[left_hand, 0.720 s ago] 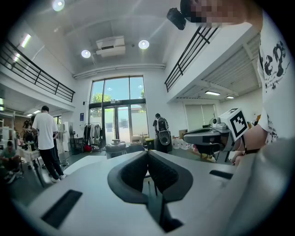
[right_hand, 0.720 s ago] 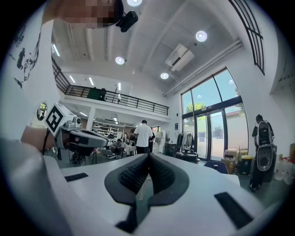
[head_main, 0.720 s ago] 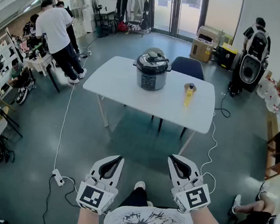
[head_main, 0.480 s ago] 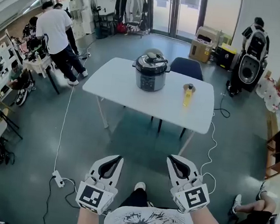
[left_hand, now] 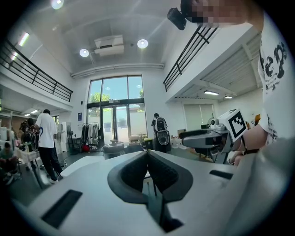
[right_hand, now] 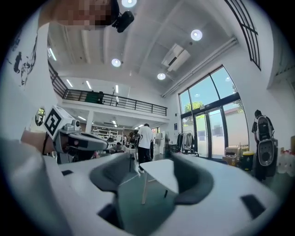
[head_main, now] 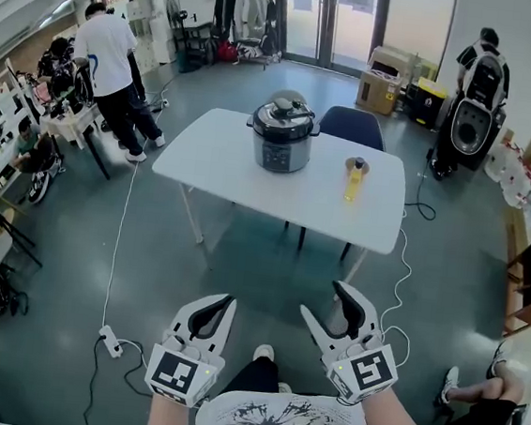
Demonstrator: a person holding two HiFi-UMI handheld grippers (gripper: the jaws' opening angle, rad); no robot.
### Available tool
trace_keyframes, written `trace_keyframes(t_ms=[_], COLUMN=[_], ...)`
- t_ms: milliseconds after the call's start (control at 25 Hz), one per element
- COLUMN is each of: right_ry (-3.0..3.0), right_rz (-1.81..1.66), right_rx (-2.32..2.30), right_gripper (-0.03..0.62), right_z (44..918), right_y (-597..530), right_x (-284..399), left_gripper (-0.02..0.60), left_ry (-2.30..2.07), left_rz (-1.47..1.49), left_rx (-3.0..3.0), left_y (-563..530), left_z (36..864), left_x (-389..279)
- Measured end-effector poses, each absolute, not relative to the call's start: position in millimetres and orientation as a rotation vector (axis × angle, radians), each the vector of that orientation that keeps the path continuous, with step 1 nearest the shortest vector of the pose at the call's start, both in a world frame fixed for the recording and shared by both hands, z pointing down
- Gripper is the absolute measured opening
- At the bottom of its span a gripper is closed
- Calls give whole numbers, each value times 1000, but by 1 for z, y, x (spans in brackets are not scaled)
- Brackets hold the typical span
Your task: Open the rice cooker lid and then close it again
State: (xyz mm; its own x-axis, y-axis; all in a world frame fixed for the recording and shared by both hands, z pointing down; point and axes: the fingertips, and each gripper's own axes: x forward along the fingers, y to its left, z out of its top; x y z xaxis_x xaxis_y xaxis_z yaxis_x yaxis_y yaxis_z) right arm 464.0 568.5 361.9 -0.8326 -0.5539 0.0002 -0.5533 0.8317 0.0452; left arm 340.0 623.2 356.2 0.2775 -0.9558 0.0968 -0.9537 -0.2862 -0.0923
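A black and silver rice cooker (head_main: 280,135) stands with its lid down on a white table (head_main: 215,154), far ahead of me in the head view. In the left gripper view the rice cooker (left_hand: 113,150) is small, just left of the jaws. My left gripper (head_main: 228,299) is held low near my body, shut, with nothing between its jaws. Beside it my right gripper (head_main: 324,300) is open and empty. In its own view the right gripper (right_hand: 151,159) frames the table (right_hand: 163,170). Both grippers are well short of the table.
A yellow bottle (head_main: 352,180) stands on the table right of the cooker. A blue chair (head_main: 355,127) sits behind the table. A person in a white shirt (head_main: 108,49) stands at the left. A white cable and power strip (head_main: 109,337) lie on the floor.
The right gripper's jaws have opened; they were together in the earlier frames. The table and cooker have shifted slightly left in the head view. The left gripper looks unchanged.
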Motion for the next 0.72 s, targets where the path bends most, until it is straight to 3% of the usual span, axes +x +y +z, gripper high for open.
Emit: trace_keyframes(t_ms=[40,80,160,520,720], right_ry=[-3012,-3019,-2998,-2916,-2887], right_rz=[-64,-60,-66,-98,-84], right_rx=[903,911,936,924,999], right_gripper=[418,534,597,573,571], right_z=[360,358,357,382,386], right_y=[565,559,544,444,364], right_x=[461,459,453,372,298], left_gripper=[13,14,12,12,13], left_ry=[1869,1871,1872,1858,1776], left_rz=[-194,-192,-202,-218,-223], left_rx=[-2496,-2495,-2491,-2477,-2508], left_y=[620,616,605,506,425], left_z=[355,355,355,367,369], left_x=[340,339,333,256,180])
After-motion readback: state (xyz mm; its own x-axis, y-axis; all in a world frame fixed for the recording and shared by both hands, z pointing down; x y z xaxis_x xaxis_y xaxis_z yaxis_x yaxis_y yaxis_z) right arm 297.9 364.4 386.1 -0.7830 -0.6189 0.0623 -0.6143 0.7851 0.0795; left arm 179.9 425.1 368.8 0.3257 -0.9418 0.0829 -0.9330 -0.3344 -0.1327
